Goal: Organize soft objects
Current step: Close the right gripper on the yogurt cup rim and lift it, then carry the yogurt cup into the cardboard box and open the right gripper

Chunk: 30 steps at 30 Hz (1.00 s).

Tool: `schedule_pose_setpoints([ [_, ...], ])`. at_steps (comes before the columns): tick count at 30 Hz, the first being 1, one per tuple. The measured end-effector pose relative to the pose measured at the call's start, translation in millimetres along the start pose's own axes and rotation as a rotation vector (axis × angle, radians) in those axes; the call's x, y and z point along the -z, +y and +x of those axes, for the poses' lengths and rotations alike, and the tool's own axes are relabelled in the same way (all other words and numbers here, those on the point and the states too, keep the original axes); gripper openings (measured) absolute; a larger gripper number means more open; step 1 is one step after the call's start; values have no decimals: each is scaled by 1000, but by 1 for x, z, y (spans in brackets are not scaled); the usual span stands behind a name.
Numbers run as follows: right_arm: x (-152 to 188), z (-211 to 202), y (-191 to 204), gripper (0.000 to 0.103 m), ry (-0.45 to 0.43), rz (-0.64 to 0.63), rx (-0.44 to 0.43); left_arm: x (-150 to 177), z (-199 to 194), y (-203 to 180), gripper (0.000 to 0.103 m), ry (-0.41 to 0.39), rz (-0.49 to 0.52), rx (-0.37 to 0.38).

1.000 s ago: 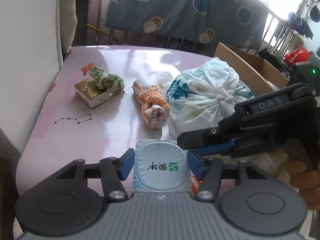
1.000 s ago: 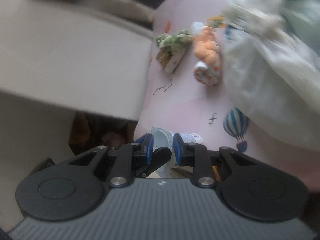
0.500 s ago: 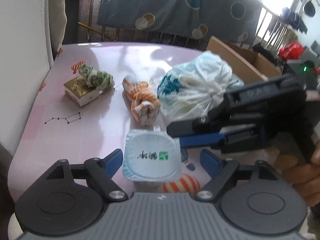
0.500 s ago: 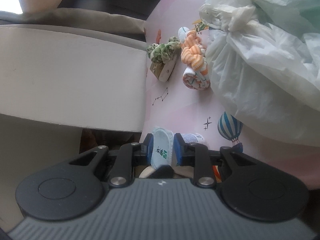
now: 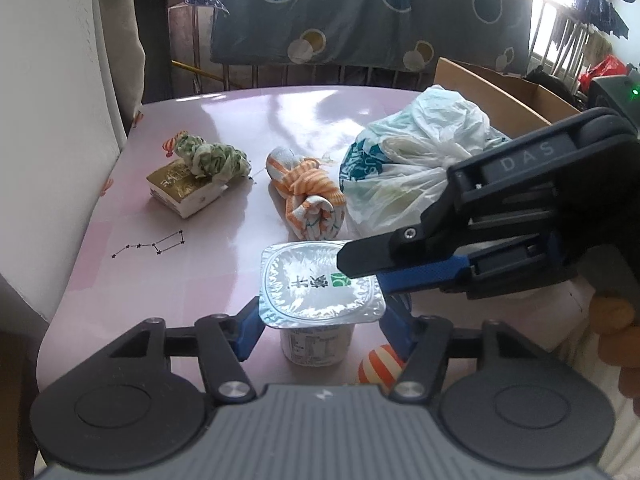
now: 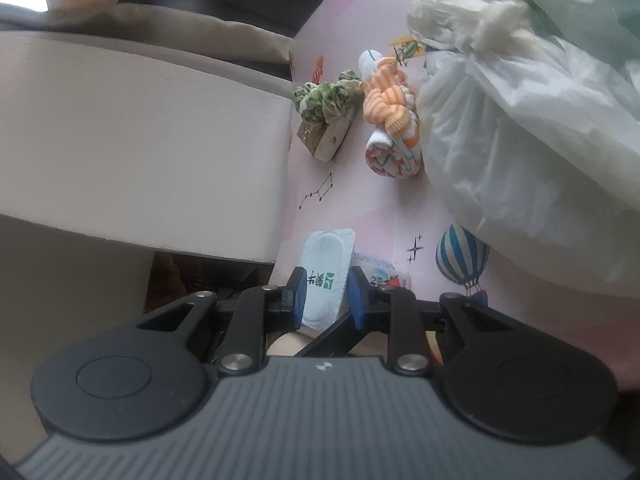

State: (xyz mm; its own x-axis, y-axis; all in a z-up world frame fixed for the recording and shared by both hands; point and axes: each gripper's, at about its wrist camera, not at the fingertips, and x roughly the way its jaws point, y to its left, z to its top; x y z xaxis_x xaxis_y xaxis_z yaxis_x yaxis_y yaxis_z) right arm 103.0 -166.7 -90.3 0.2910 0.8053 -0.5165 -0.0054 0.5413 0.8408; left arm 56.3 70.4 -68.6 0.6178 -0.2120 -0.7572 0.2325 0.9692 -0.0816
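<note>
Left gripper (image 5: 320,326) sits low at the near edge of the pink table (image 5: 224,224), its blue fingers either side of a foil-lidded yogurt cup (image 5: 318,292). Its jaws have just been closing in on the cup; the lid's rim hides the pads, so whether they press the cup's wall is hard to tell, though the left finger meets the lid's edge. From the right side the right gripper (image 5: 362,268) reaches in across the lid, narrowly closed on the lid's right edge; in its own view (image 6: 326,292) the lid stands edge-on between its two blue pads, which clamp it.

Ahead of the left gripper lies a rolled orange-striped cloth (image 5: 308,196), and ahead to the left a knotted green cloth (image 5: 212,158) rests on a small gold-topped box (image 5: 182,190). Ahead to the right, touching the orange cloth, is a tied white plastic bag (image 5: 412,156); its contents cannot be made out. Most of the cup's body is hidden beneath its lid, and its label print is too small to read. A hand at the right edge is cut off.

Printed on the table are a constellation line drawing and striped balloons, glossy with window glare. Beyond it hang a blue circle-patterned sheet (image 5: 360,12) and railings, with a cardboard box (image 5: 492,88) behind the bag and a pale cushioned seat (image 5: 52,120) at the left.
</note>
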Motion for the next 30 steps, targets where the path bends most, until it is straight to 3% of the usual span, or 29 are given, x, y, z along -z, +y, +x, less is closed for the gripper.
schedule_pose_setpoints([
  [10, 5, -16, 22, 21, -26, -95, -13, -7, -30, -9, 63, -73, 26, -18],
  [17, -4, -67, 44, 21, -94, -141, -46, -38, -65, -40, 63, -183, 96, 4],
  [24, -27, -165, 49, 21, -259, -176, -50, -91, -75, -103, 62, -276, 158, 126],
  [30, -42, -259, 29, 22, -399, -175, 37, -131, -50, -179, 63, -281, 229, 283],
])
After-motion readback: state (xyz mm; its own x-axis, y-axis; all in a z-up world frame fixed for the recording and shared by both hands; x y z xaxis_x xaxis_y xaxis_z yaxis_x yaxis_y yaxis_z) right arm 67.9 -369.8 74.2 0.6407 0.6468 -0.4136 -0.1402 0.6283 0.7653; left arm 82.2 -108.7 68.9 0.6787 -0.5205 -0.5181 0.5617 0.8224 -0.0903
